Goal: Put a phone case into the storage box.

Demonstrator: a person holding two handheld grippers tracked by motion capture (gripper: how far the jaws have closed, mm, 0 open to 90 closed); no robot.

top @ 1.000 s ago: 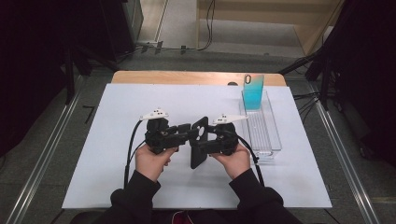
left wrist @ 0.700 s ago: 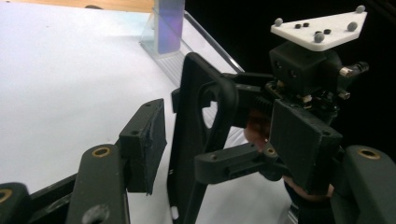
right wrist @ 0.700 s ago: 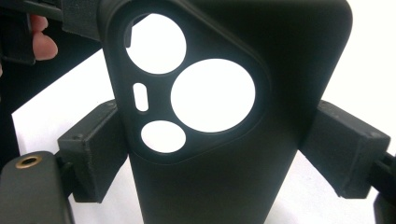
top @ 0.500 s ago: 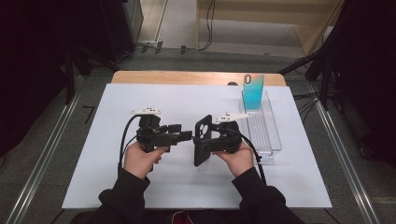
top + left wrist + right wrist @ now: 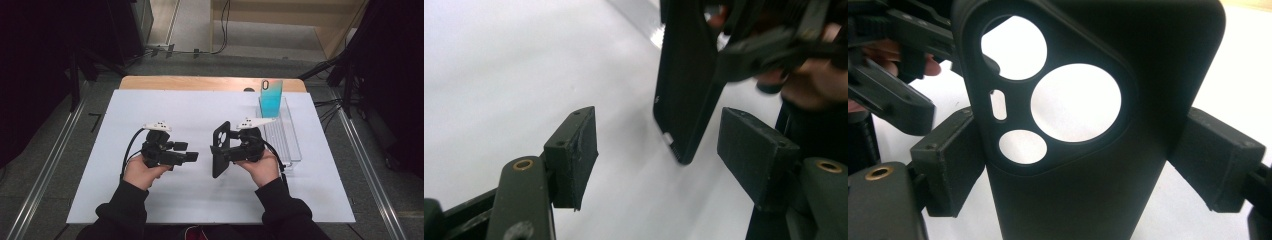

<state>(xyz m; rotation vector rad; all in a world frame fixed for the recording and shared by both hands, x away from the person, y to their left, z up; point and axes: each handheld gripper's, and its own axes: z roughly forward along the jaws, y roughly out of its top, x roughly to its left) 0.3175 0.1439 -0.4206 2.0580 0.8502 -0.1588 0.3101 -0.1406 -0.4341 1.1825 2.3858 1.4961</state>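
Observation:
A black phone case (image 5: pixel 220 149) with round camera cut-outs stands on edge just above the white table top (image 5: pixel 200 115), and my right gripper (image 5: pixel 223 151) is shut on it. In the right gripper view the case (image 5: pixel 1088 115) sits between the two pads (image 5: pixel 953 165), pinched at its sides by the right gripper (image 5: pixel 1078 165). My left gripper (image 5: pixel 186 151) is a short way left of the case, pointing at it, open and holding nothing. In the left gripper view the case (image 5: pixel 686 90) hangs beyond the open left gripper (image 5: pixel 659 129), apart from both pads (image 5: pixel 576 150).
A clear plastic tray (image 5: pixel 282 135) lies to the right of my right hand. A turquoise phone case (image 5: pixel 271 97) leans upright at its far end. A wooden strip (image 5: pixel 210 82) runs along the table's back edge.
The two grippers were together at the black case. My left gripper has drawn away to the left, and my right gripper has moved slightly right with the case in it.

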